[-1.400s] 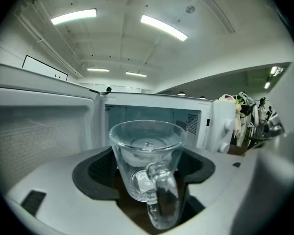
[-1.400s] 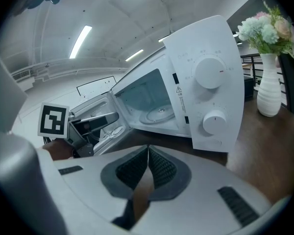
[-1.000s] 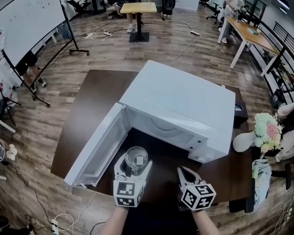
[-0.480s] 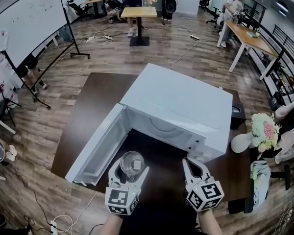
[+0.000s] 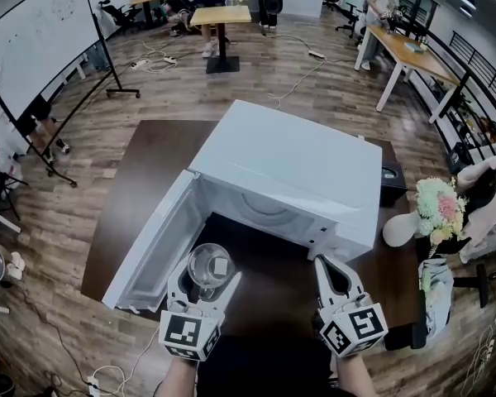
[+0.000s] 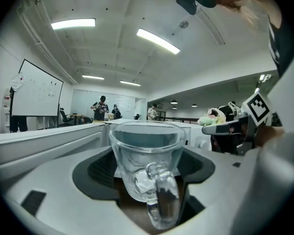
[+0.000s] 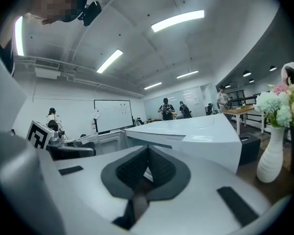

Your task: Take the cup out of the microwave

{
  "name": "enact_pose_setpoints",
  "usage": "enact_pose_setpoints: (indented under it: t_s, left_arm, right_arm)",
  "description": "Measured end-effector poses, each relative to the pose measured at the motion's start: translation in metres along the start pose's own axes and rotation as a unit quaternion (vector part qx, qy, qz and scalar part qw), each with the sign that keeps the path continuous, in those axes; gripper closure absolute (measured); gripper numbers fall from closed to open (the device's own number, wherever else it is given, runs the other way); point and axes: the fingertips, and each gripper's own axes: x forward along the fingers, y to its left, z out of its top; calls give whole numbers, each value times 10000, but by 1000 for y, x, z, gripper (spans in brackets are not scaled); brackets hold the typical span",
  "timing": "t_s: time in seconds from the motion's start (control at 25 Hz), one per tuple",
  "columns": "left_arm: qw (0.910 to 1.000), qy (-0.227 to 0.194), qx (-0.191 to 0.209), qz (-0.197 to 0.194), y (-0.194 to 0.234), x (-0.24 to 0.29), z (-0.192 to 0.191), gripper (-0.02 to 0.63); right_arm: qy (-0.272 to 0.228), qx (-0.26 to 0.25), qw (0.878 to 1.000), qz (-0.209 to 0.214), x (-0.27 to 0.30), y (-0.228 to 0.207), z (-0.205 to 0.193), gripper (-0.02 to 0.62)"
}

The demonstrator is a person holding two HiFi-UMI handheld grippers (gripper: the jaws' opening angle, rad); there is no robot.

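A clear glass cup [image 5: 207, 263] with a handle hangs in front of the open white microwave [image 5: 293, 172], outside its dark cavity [image 5: 260, 242]. My left gripper [image 5: 208, 271] is shut on it, with one wide jaw on each side. In the left gripper view the cup [image 6: 145, 163] stands upright between the jaws, its handle [image 6: 162, 199] facing the camera. My right gripper [image 5: 324, 265] is to the right of the cup at about the same height, shut and empty. Its pads [image 7: 146, 155] meet in the right gripper view.
The microwave door [image 5: 153, 242] swings out to the left, close beside my left gripper. The brown table [image 5: 149, 164] also carries a white vase of flowers [image 5: 434, 209] at the right and a black box [image 5: 391, 180] behind the microwave. Several people stand at desks far behind.
Both grippers have risen and come closer to the head camera, the left one bringing the cup with it. The right gripper has rolled a little.
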Motion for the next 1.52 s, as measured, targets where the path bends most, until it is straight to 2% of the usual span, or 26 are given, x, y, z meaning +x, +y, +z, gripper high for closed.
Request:
enact_pose_setpoints:
  t_s: [0.2, 0.64, 1.52]
  left_arm:
    - [9998, 44, -177, -51, 0, 5, -8, 235]
    - [9997, 105, -201, -101, -5, 12, -10, 235]
    - [9995, 135, -174, -226, -9, 19, -13, 233]
  right_arm:
    - [115, -46, 9998, -182, -2, -9, -4, 601]
    - [291, 30, 9991, -308, -1, -16, -16, 601]
    - [365, 146, 9989, -241, 3, -11, -22, 601]
